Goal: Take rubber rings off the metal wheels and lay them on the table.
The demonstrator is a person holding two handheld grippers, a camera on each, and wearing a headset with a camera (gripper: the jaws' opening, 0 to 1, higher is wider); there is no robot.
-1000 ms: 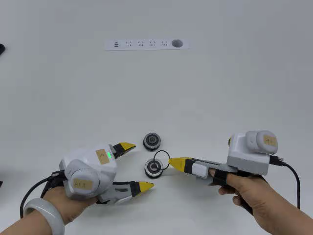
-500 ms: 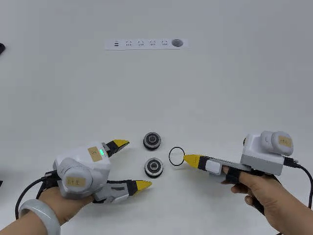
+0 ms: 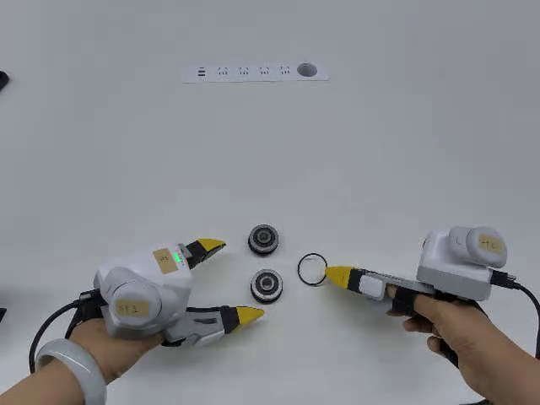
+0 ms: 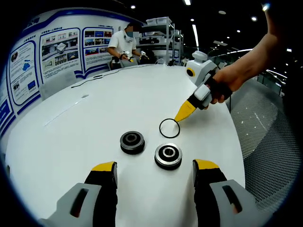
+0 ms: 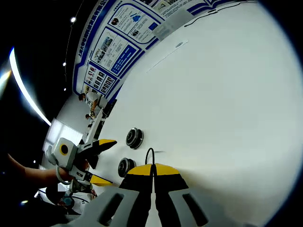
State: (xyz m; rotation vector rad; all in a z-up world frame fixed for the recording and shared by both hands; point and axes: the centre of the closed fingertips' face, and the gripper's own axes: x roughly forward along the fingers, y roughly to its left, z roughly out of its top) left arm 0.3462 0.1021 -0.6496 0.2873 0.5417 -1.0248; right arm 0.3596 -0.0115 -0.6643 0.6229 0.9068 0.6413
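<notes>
Two metal wheels lie between my grippers. The far wheel [image 3: 264, 240] [image 4: 132, 142] [image 5: 134, 137] has a black rubber band around its rim. The near wheel [image 3: 267, 285] [image 4: 168, 155] [image 5: 126, 166] shows a bare silver rim. My right gripper [image 3: 331, 274] [image 4: 182, 113] [image 5: 152, 169] is shut on a thin black rubber ring [image 3: 312, 269] [image 4: 169, 128] [image 5: 149, 156], held just right of the wheels, low over the table. My left gripper [image 3: 229, 280] [image 4: 155, 165] [image 5: 104, 161] stands open just left of the wheels, nothing between its yellow tips.
A white power strip [image 3: 253, 72] lies far back on the white table [image 3: 405, 169]. A dark object [image 3: 2, 82] sits at the far left edge. People stand behind the table [image 4: 124, 45].
The right gripper pulled the rubber ring off the near wheel and drew it to the right, away from the wheel. The left gripper stayed open beside the wheels.
</notes>
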